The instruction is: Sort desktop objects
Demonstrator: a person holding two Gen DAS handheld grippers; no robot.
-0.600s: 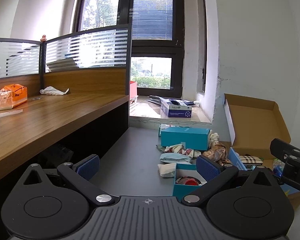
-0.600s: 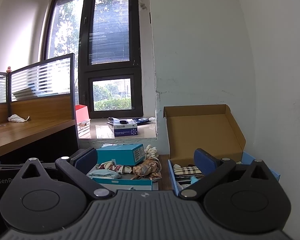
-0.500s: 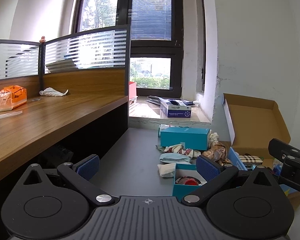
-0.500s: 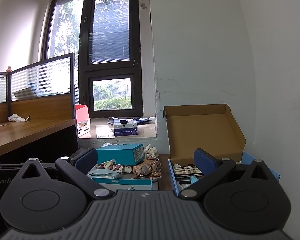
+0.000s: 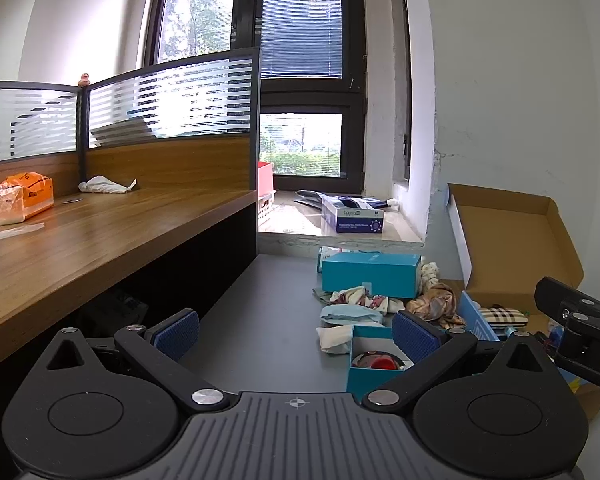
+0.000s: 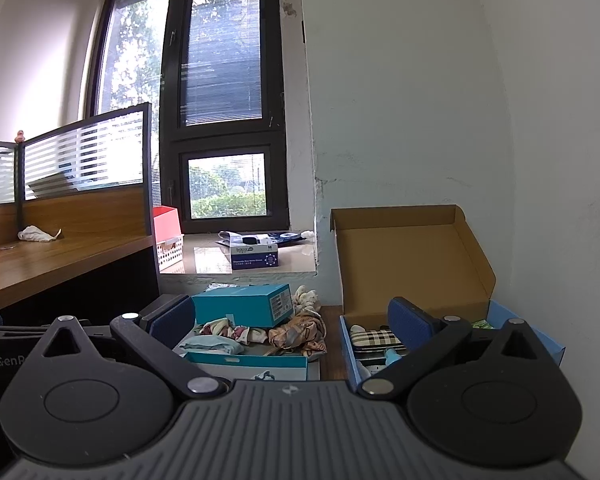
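On the grey desk (image 5: 260, 312) lie a closed teal box (image 5: 370, 274), a heap of patterned cloths (image 5: 364, 300), a pale blue cloth (image 5: 350, 314) and a brown scarf (image 5: 434, 304). An open teal box (image 5: 374, 364) holds a red and dark item. A cardboard box (image 6: 412, 256) with its lid raised holds a plaid case (image 6: 374, 338). My left gripper (image 5: 296, 334) hangs open above the desk, left of the open teal box. My right gripper (image 6: 290, 322) is open too, above the cloths and the cardboard box's left edge. Neither holds anything.
A wooden desk (image 5: 80, 240) with a striped partition (image 5: 160, 108) runs along the left, carrying an orange packet (image 5: 24, 198) and a white rag (image 5: 104, 186). A glove box (image 5: 354, 218) sits on the window sill. A white wall (image 6: 420, 120) closes the right side.
Both views have shifted very slightly; the objects on the desk lie where they were and both grippers stay open.
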